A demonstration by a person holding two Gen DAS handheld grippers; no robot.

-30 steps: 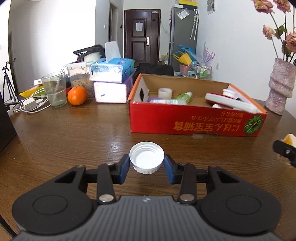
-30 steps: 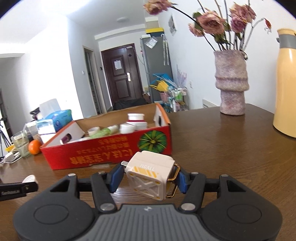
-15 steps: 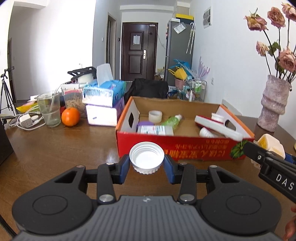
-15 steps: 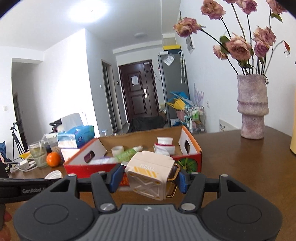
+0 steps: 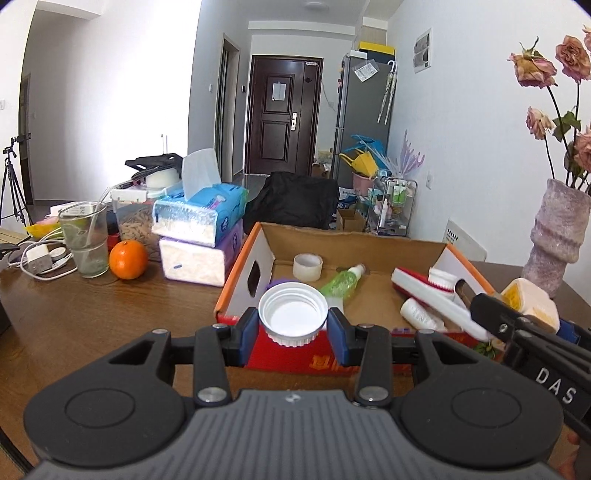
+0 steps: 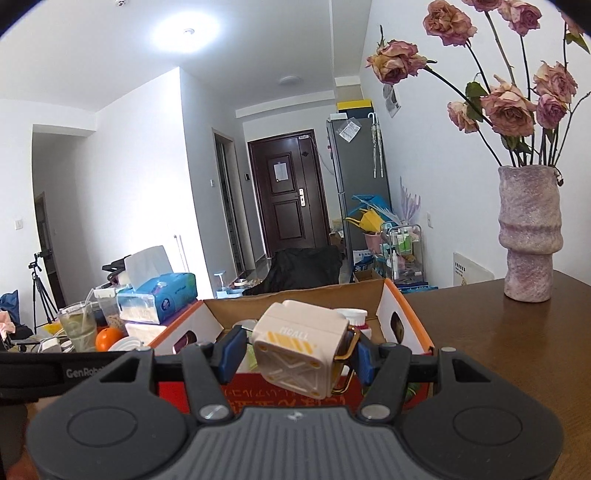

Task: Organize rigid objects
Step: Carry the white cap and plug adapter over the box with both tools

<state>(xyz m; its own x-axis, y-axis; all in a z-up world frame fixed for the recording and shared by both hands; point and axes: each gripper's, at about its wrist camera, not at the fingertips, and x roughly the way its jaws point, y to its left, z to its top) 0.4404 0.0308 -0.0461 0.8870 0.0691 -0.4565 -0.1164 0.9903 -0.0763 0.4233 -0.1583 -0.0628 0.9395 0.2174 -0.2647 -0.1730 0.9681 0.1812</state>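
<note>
Both hand-held grippers have risen toward the cardboard box [image 5: 373,240] at 12 o'clock. Left hand-held gripper [image 5: 292,328] grips the white cap [image 5: 292,314]; right hand-held gripper [image 6: 297,356] grips the cream charger [image 6: 301,350], both just before its near wall.

White walls, dark door [image 5: 282,114] at hall end, grey fridge [image 5: 364,118] beside it, ceiling light [image 6: 189,31] glowing.
</note>
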